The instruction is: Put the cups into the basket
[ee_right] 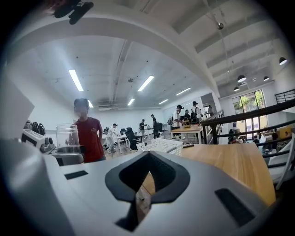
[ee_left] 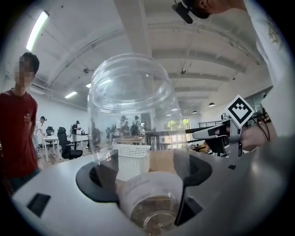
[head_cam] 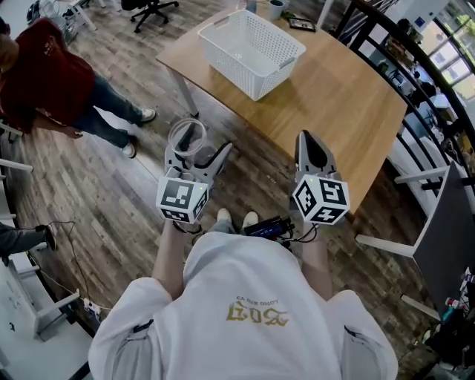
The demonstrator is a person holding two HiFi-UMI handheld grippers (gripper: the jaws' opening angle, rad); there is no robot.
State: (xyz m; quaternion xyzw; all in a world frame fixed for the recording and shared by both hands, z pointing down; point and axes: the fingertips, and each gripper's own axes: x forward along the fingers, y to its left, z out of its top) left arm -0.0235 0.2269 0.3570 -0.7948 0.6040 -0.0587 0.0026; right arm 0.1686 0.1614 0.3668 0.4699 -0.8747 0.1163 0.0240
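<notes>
A clear plastic cup [head_cam: 185, 138] hangs upright over the wooden floor, with my left gripper [head_cam: 196, 154] shut on it. In the left gripper view the cup [ee_left: 133, 115] fills the space between the dark pads [ee_left: 97, 180], which press on its lower sides. My right gripper [head_cam: 312, 145] is level with it to the right, shut with nothing in it; its jaws [ee_right: 138, 193] meet with only a thin slit between them. The white mesh basket [head_cam: 252, 46] stands empty on the wooden table [head_cam: 349, 104] ahead, well beyond both grippers. The basket [ee_right: 161, 146] also shows in the right gripper view.
A person in a red shirt [head_cam: 44, 82] stands on the floor at the left. A dark railing [head_cam: 415, 59] runs behind the table's right side. A white chair [head_cam: 427, 223] is at the right, and small items [head_cam: 286, 11] lie at the table's far end.
</notes>
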